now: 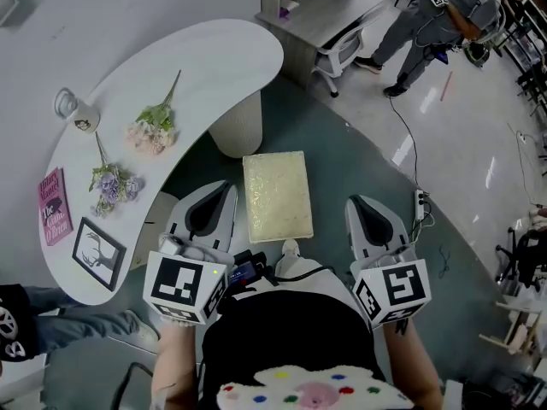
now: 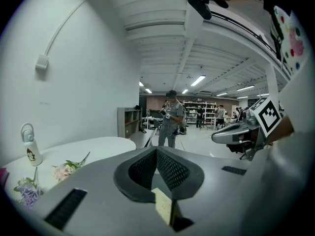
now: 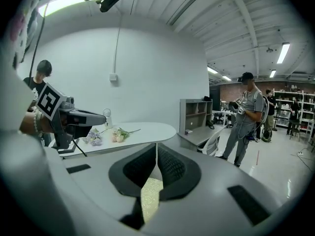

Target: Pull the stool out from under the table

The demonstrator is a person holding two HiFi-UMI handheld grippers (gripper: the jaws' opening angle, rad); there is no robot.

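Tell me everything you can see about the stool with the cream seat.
The stool shows a rectangular pale cream seat with a nubby, fabric-like surface; seen from above, its legs are hidden. It stands level on the grey-green floor, clear of the white table and near its pedestal. Nothing lies on it. The left gripper and right gripper flank it, shut, not touching.

You have in view one white table [image 1: 214,58], one cream-topped stool [image 1: 275,195], two flower sprigs, pink [image 1: 152,131] and purple [image 1: 115,185], one book [image 1: 53,206], one framed picture [image 1: 98,253], one white bottle [image 1: 79,114], one grey desk [image 1: 323,8] and one office chair [image 1: 340,51]
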